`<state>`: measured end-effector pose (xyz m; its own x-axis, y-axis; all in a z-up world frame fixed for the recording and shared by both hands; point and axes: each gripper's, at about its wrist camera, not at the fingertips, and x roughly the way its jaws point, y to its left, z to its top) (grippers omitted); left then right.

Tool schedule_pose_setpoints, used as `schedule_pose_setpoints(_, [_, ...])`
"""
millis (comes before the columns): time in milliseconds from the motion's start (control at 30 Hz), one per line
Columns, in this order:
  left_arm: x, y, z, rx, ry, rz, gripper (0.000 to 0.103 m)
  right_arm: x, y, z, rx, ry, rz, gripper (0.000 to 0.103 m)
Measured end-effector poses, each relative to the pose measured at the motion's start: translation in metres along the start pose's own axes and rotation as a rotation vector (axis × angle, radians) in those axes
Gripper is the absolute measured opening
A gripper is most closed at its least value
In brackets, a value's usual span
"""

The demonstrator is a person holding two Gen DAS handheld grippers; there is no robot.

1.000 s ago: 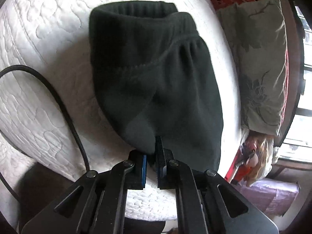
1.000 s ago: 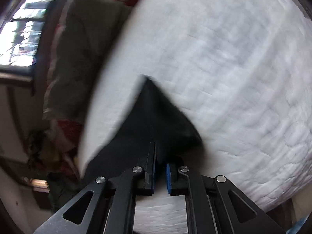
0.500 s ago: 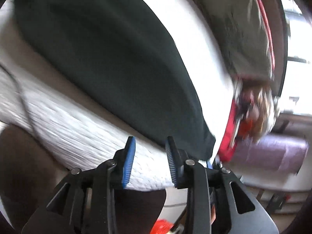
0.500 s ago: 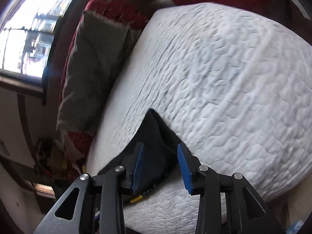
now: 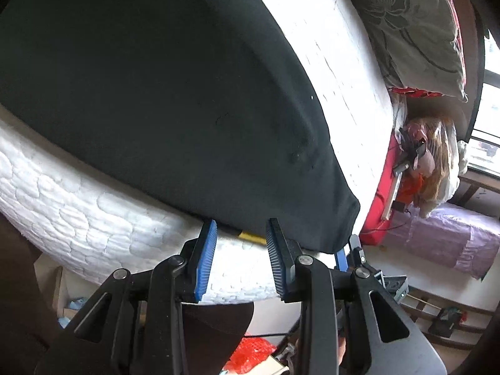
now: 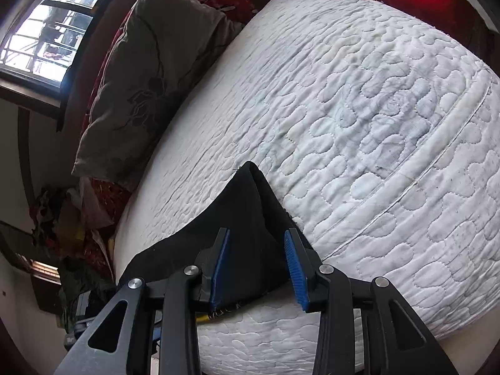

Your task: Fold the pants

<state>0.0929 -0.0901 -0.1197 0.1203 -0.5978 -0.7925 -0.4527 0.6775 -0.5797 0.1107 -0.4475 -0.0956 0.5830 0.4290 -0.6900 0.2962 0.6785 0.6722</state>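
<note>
Pants (image 5: pixel 162 87) lie on the mattress (image 6: pixel 359 118), both hand-held grippers (image 5: pixel 240 250) (image 6: pixel 256 262) released, jaws just opened

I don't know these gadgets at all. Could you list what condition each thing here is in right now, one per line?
Black pants: lying folded on the mattress, released.
Left gripper: open, nothing between its blue pads.
Right gripper: open, the pants' corner loose between its pads.
White quilted mattress: bare apart from the pants.
Grey floral pillow: lying at the mattress's far edge.
</note>
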Motion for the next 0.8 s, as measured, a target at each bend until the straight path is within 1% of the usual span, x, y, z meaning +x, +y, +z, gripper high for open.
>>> schedule_pose_setpoints(167, [0.005, 0.000, 0.007, -0.015, -0.017, 0.020, 0.029, 0.003, -0.004, -0.001, -0.013, 0.014, 0.010, 0.038])
schedule_pose_setpoints(233, [0.008, 0.002, 0.006, -0.029, -0.017, 0.032, 0.025, 0.005, -0.003, -0.001, -0.027, 0.016, 0.007, 0.038])
schedule_pose_setpoints(300, [0.008, 0.003, 0.007, -0.025, -0.029, 0.060, 0.004, 0.008, -0.001, 0.001, -0.038, 0.020, -0.003, 0.037])
schedule_pose_setpoints(367, [0.009, 0.005, 0.008, -0.035, -0.034, 0.065, 0.002, 0.011, 0.002, 0.002, -0.057, 0.020, -0.018, 0.024])
schedule_pose_setpoints(400, [0.007, 0.006, 0.008, -0.045, -0.033, 0.061, 0.001, 0.012, 0.005, 0.002, -0.077, 0.019, -0.034, 0.006])
schedule_pose_setpoints(467, [0.001, 0.003, 0.001, -0.028, -0.035, 0.054, 0.001, 0.016, 0.009, 0.003, -0.106, 0.038, -0.050, 0.005])
schedule_pose_setpoints(533, [-0.002, -0.001, -0.005, 0.021, -0.047, 0.068, 0.001, 0.009, 0.010, 0.004, -0.096, 0.031, -0.024, 0.005])
schedule_pose_setpoints(567, [0.000, 0.001, -0.005, 0.019, -0.042, 0.073, 0.001, 0.001, 0.010, 0.003, -0.095, 0.021, 0.001, 0.005])
schedule_pose_setpoints(600, [0.005, 0.006, -0.004, -0.004, -0.023, 0.072, 0.001, -0.003, 0.008, 0.002, -0.100, 0.017, 0.010, 0.005])
schedule_pose_setpoints(667, [0.012, 0.013, -0.002, -0.025, -0.009, 0.083, 0.001, -0.006, 0.000, 0.000, -0.099, 0.025, -0.009, 0.005])
schedule_pose_setpoints(733, [0.012, 0.015, 0.000, -0.029, -0.003, 0.075, 0.002, 0.002, -0.011, -0.003, -0.072, 0.052, -0.038, 0.005])
schedule_pose_setpoints(767, [0.010, 0.015, 0.000, -0.025, -0.001, 0.073, 0.002, 0.005, -0.016, -0.005, -0.061, 0.059, -0.041, 0.005])
schedule_pose_setpoints(800, [0.008, 0.014, 0.001, -0.021, 0.002, 0.070, 0.002, 0.007, -0.018, -0.006, -0.055, 0.055, -0.031, 0.007])
